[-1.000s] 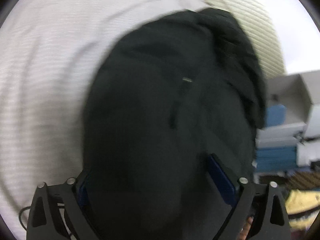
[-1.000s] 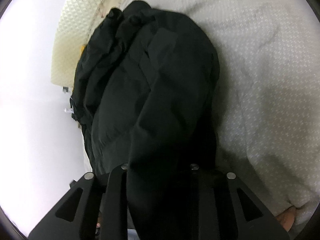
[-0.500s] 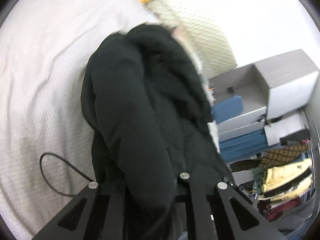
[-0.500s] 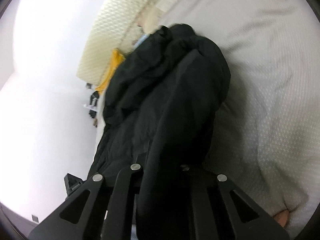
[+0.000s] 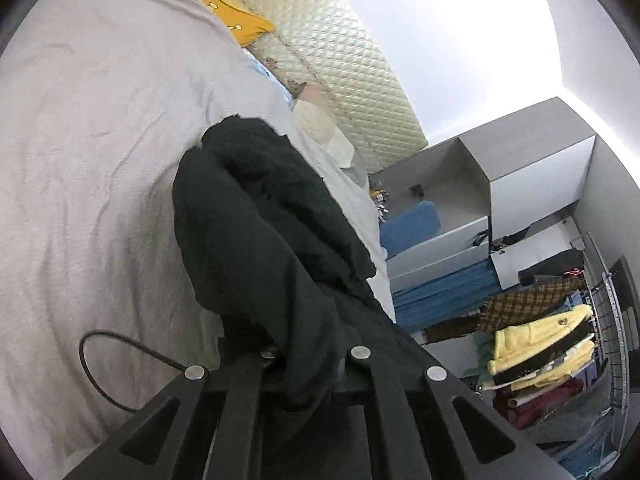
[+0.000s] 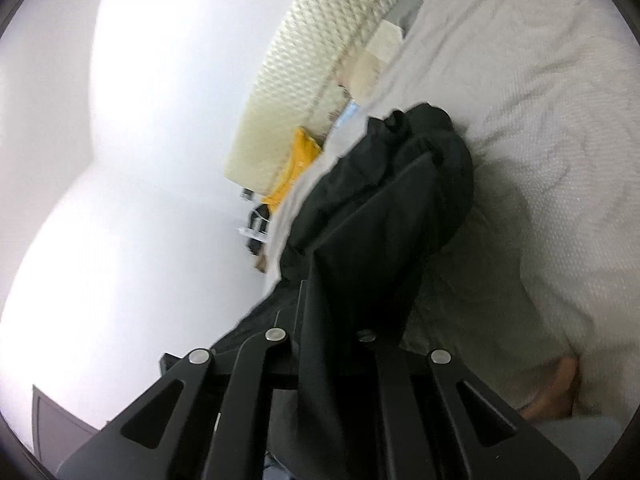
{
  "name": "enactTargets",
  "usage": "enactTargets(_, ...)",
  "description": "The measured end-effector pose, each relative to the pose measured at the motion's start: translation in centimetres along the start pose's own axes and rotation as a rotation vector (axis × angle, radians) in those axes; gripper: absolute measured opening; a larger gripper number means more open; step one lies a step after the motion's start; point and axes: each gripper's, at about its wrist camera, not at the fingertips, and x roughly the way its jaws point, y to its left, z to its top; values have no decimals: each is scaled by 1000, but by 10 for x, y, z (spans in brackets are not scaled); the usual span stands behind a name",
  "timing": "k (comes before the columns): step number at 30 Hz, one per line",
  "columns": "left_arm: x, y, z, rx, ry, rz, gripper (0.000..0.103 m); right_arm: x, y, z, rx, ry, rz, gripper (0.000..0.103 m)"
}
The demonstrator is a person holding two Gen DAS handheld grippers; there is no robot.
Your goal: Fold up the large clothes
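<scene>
your left gripper [image 5: 312, 354]: clamped tight on the black garment [image 5: 256, 216] | your right gripper [image 6: 326, 334]: pinching it too | garment: hanging off both, far end bunched on the bed [image 5: 88, 120] near its headboard [image 5: 352, 80] edge

White wall [image 6: 132, 128], quilted headboard [image 5: 344, 80], grey cabinet [image 5: 532, 176], clothes rack [image 5: 608, 320].

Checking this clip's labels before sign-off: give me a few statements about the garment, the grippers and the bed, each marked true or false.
1. The garment is black. True.
2. The left gripper is shut on the garment. True.
3. The right gripper hangs open and empty. False: it is shut on the garment too.
4. The bed cover is dark blue. False: it is pale grey-white.
5. A yellow item lies by the quilted headboard. True.
</scene>
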Motion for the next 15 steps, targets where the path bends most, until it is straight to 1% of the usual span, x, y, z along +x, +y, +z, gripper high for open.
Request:
enactTargets(3, -21, -14, -6, 35, 0, 11, 5, -22, 14, -7, -30, -15, 29, 6)
enactTargets(4, -26, -21, -8, 63, 0, 13, 5, -31, 20, -10, -43, -17, 37, 6)
enactTargets(8, -46, -36, -18, 102, 7, -9, 5, -50, 37, -19, -84, -29, 57, 6)
enactTargets(10, -51, -40, -23, 108, 12, 0, 5, -62, 37, -23, -73, -43, 69, 6)
enactTargets(15, -65, -47, -41, 104, 22, 5, 5, -73, 43, -32, -87, -66, 70, 6)
